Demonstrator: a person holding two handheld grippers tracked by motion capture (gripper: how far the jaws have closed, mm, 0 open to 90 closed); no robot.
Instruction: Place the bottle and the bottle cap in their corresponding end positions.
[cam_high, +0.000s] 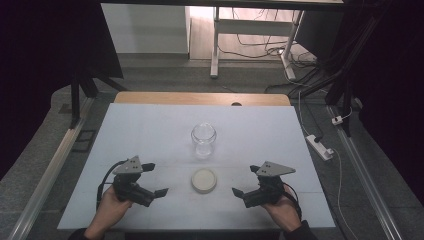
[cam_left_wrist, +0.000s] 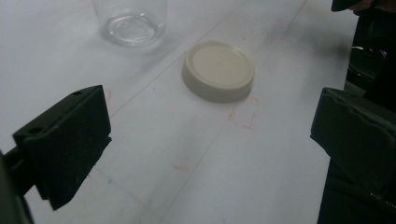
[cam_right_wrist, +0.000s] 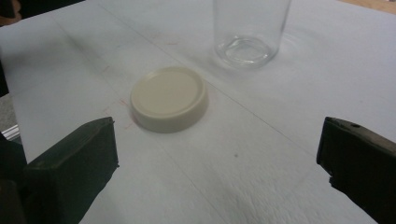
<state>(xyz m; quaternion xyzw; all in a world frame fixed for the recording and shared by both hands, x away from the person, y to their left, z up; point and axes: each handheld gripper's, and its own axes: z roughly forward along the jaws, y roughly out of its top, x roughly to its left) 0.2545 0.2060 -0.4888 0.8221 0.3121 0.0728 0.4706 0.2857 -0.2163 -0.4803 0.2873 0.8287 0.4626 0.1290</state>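
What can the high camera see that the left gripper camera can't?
The high view alone takes in the whole white table, both hands, the left gripper and right gripper from above, the jar's open mouth, plus the floor, cables and a white power strip beyond. The left gripper view alone gives a close look along its own two black jaws, spread wide, and faint red marks on the tabletop near the lid. Both share the glass jar and the cream lid, lying flat, apart from the jar.

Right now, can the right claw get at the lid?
Probably yes: the right claw is open and facing the lid, with bare table between them.
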